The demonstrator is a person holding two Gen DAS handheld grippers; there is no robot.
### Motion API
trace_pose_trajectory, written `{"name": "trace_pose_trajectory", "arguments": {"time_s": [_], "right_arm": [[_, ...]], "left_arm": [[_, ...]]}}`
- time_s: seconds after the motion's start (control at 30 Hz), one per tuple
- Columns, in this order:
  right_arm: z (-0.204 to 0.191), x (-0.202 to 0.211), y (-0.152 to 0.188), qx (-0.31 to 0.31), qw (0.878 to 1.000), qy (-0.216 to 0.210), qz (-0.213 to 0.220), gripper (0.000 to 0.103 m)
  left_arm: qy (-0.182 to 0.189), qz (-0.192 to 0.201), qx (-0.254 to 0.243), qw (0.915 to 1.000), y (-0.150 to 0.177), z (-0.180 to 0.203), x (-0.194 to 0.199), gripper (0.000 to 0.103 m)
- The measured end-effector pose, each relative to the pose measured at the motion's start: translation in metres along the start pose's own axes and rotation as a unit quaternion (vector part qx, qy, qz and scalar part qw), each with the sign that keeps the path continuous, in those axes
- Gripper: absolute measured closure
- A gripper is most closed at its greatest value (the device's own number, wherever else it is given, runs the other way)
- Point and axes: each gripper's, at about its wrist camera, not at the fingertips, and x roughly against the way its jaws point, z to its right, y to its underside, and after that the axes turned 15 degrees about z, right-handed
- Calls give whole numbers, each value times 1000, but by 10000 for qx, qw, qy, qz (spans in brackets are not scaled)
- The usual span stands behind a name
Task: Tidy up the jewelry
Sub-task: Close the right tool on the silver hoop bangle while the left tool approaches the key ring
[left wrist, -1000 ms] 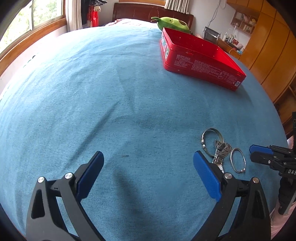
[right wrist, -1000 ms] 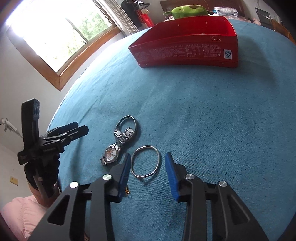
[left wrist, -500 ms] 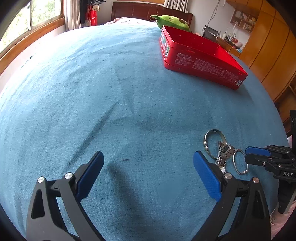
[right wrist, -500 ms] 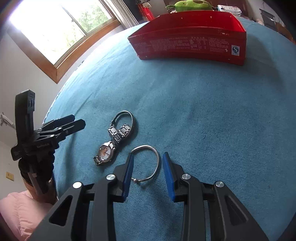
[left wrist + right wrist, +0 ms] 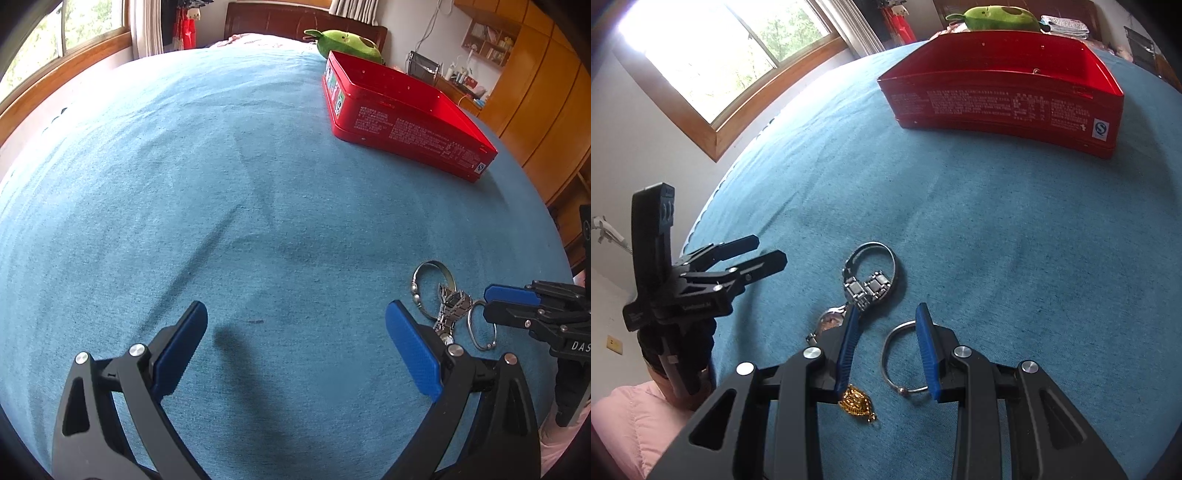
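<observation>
Blue bedspread [image 5: 1015,240] carrying jewelry and a red tin [image 5: 1004,99].
Right gripper [image 5: 886,332] straddles the silver bangle [image 5: 899,363], jaws parted; left gripper [image 5: 295,343] hovers wide open.

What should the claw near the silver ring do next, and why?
Probably close. The right gripper is open, low over the blue cloth, with the silver bangle partly between its fingers, one side running under the right fingertip. Once gripped, it could go into the red tin.
</observation>
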Motion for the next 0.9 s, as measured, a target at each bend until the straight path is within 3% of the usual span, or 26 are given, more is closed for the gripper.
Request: {"name": "trace_pose_trajectory", "arguments": {"time_s": [0.43, 0.57, 0.73, 0.9], "right_arm": [[-14, -18, -2, 15, 9996, -212, -178, 71], [-11, -14, 0, 5, 9998, -111, -137, 71], [11, 7, 5, -117, 9994, 311, -22, 71], [21, 1, 14, -90, 9986, 471, -206, 71]], "left_arm": [[-56, -15, 72, 10000, -2, -4, -3, 7], [-42, -39, 45, 10000, -1, -2, -4, 7], [36, -55, -38, 10000, -1, 5, -6, 7], [78, -99, -263, 9996, -8, 23, -15, 7]]}}
